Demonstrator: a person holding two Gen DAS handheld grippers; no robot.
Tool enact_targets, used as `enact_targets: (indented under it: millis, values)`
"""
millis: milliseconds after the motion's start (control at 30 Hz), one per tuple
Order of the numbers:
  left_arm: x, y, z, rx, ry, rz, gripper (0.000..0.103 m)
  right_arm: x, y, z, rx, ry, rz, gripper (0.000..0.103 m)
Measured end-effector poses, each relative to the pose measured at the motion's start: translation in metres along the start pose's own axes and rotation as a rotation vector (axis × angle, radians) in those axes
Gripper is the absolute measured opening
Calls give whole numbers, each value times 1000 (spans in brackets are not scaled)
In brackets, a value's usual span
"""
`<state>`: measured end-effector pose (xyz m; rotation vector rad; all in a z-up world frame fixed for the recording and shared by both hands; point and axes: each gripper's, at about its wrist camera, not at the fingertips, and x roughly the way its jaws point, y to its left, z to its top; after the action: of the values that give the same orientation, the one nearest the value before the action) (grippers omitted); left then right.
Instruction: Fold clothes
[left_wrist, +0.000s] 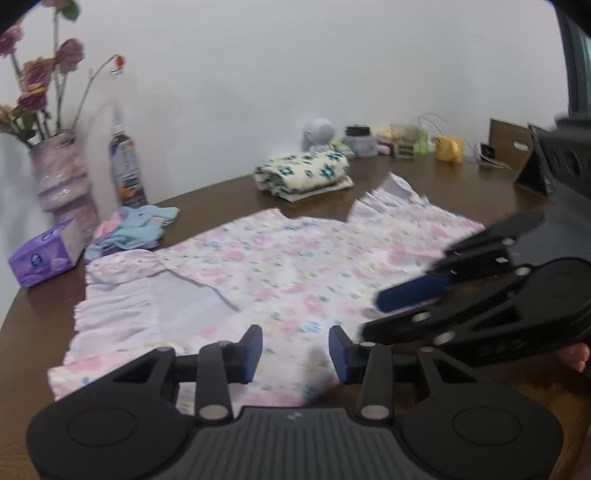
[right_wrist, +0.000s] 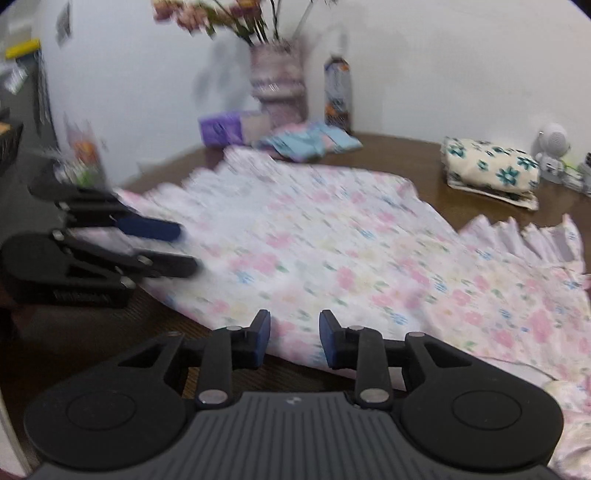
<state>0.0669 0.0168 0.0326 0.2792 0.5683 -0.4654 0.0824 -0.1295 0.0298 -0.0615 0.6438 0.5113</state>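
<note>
A pink floral dress (left_wrist: 280, 266) (right_wrist: 332, 240) lies spread flat on the brown table (left_wrist: 33, 332) (right_wrist: 424, 162), with a white ruffled part at its left end in the left wrist view. My left gripper (left_wrist: 295, 350) (right_wrist: 184, 249) is open over the dress's near edge, with nothing between its blue pads. My right gripper (right_wrist: 294, 338) (left_wrist: 375, 315) is also open, just to the right of the left one. It points across the same near edge and grips no cloth.
A folded cream cloth with teal flowers (left_wrist: 306, 173) (right_wrist: 491, 166) sits at the back. Blue and pink small cloths (left_wrist: 129, 230) (right_wrist: 310, 142), a purple tissue pack (left_wrist: 46, 254), a flower vase (left_wrist: 62, 173) and a bottle (left_wrist: 125, 166) stand far left. Small items line the wall.
</note>
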Motion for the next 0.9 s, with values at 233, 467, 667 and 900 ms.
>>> enact_targets:
  millis: [233,467,667,900]
  values:
    - [9,9,-19,-78,43,8,47,0,4,-6,-37,17,-56,30]
    - [5,19,-23,-122,44,21,50,-17,-24,-19,18,6,-138,29]
    - [3,22,-26,-139,42,36,50,-30,-47,-29,63,-3,-204,29]
    - [2,21,-26,-140,42,47,50,-35,-57,-32,72,-3,-226,16]
